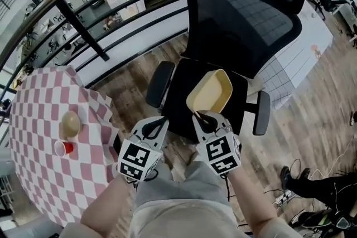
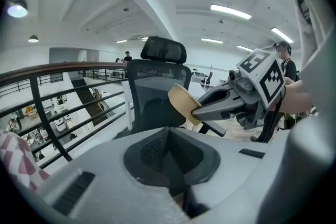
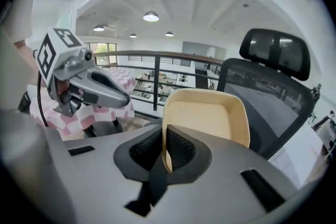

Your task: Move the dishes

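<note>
One yellow dish [image 3: 207,118] rim clamped between right gripper [image 3: 165,148] jaws.

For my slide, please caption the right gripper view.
Right gripper grips the rim of a yellow dish before an office chair.

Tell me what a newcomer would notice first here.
First comes the pale yellow dish, pinched by its rim in the right gripper and held in the air over the seat of a black office chair. Next is the pink-and-white checked table at the head view's left, bearing a red cup and a round tan dish.
</note>
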